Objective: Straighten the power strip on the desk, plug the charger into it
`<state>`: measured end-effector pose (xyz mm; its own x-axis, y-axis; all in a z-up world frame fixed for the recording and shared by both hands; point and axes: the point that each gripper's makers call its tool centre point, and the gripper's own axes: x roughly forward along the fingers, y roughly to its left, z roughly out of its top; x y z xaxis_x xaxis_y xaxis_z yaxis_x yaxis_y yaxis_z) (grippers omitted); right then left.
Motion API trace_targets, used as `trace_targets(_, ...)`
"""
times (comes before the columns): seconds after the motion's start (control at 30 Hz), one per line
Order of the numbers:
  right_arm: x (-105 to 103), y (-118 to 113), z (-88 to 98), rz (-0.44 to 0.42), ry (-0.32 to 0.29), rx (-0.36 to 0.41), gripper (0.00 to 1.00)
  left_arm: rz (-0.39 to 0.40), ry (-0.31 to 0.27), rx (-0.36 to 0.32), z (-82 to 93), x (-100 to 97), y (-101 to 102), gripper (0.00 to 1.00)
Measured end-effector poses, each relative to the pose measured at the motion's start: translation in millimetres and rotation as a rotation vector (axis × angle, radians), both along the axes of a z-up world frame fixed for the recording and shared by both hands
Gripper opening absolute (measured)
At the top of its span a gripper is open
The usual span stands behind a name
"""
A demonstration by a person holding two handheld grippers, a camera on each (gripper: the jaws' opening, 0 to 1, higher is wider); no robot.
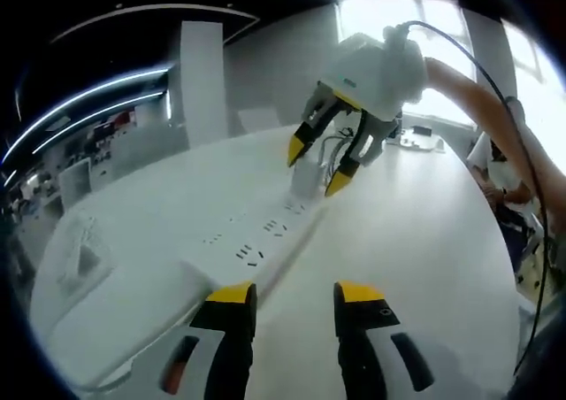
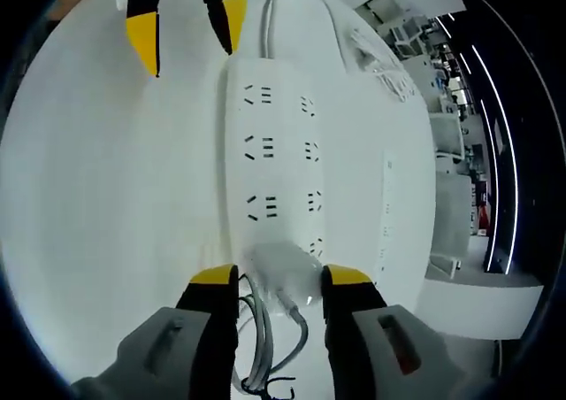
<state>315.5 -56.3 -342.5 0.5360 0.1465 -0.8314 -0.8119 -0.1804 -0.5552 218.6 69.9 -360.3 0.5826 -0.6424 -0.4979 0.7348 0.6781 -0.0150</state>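
Left gripper view: left gripper [image 1: 294, 296] low in frame, jaws parted a moderate way, nothing between them; white power strip [image 1: 256, 241] flat on white desk [image 1: 424, 232], just ahead and slightly left of the jaws, long axis running away from camera toward upper right; right gripper [image 1: 325, 157] coming in from above at the strip's far end, jaws spread, yellow tips either side of white charger [image 1: 305, 177] standing at that end; contact between tips and charger not clear here; cable [image 1: 495, 99] trailing from the right gripper's body along a person's arm [image 1: 482, 108]; folded white packaging [image 1: 84, 258] at left, well apart from strip. Right gripper view: right gripper [image 2: 279, 280] at bottom, jaws open fairly wide, straddling charger [image 2: 285, 267] without visibly pinching it; charger sitting at near end of power strip [image 2: 283, 152], apparently over the nearest sockets, seated or not cannot tell; grey cord [image 2: 265, 347] dropping back between the jaws; strip's long axis running straight away from this gripper toward left gripper [image 2: 187, 30] at far end, near the strip's own white lead [image 2: 270, 19]. Judgement: right gripper far nearer charger, so plug-in falls to it; left best placed to steady far end; push needs to go straight down across strip's axis.
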Motion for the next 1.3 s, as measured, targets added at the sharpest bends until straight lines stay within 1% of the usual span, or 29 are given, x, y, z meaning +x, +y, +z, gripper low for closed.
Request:
trace_targets(0.13, -1, 4, 6.4, 0.009, -0.011, 0.040, 0.35, -0.001, 0.000, 0.001, -0.2, 0.0, 0, 0.36)
trace_targets(0.3, -6, 10, 12.6, 0.027, -0.024, 0.089, 0.35, 0.001, 0.002, 0.006, -1.3, 0.3, 1, 0.36)
trace_targets(0.43, -8, 21, 21.4, 0.048, -0.040, 0.178, 0.35, 0.003, 0.005, 0.008, -2.2, 0.7, 1, 0.36)
trace_targets(0.5, -8, 25, 28.2, 0.065, -0.072, 0.209, 0.35, 0.005, 0.006, 0.009, -2.5, 1.1, 2, 0.36)
trace_targets(0.6, -9, 31, 34.0, 0.076, -0.080, 0.269, 0.34, 0.006, 0.008, 0.012, -2.9, 1.3, 2, 0.36)
trace_targets(0.77, -10, 32, 38.7, 0.083, -0.097, 0.295, 0.35, 0.008, 0.007, 0.011, -2.2, 1.3, 3, 0.36)
trace_targets(0.83, -12, 34, 43.1, 0.091, -0.107, 0.325, 0.35, 0.008, 0.007, 0.010, -1.6, 1.3, 3, 0.36)
trace_targets(0.87, -13, 36, 45.8, 0.096, -0.113, 0.346, 0.35, 0.008, 0.007, 0.010, -1.5, 1.3, 3, 0.36)
trace_targets(0.93, -14, 42, 54.2, 0.098, -0.121, 0.419, 0.36, 0.007, 0.006, 0.010, -1.1, 1.1, 3, 0.36)
trace_targets(0.97, -15, 42, 55.9, 0.102, -0.121, 0.427, 0.36, 0.007, 0.005, 0.010, -0.9, 1.0, 3, 0.36)
trace_targets(1.0, -17, 45, 60.9, 0.099, -0.127, 0.473, 0.36, 0.007, 0.005, 0.011, -0.7, 1.0, 3, 0.36)
trace_targets(1.03, -16, 45, 64.7, 0.099, -0.133, 0.493, 0.36, 0.006, 0.005, 0.010, -0.6, 0.8, 3, 0.36)
trace_targets(1.1, -17, 47, 73.9, 0.093, -0.149, 0.561, 0.36, 0.005, 0.005, 0.008, 0.0, 0.8, 2, 0.36)
trace_targets(1.23, -18, 46, 90.0, 0.079, -0.177, 0.680, 0.36, 0.006, 0.003, 0.005, 1.0, 0.8, 2, 0.36)
trace_targets(1.3, -18, 44, 94.6, 0.064, -0.185, 0.732, 0.36, 0.007, 0.003, 0.005, 1.0, 0.9, 2, 0.36)
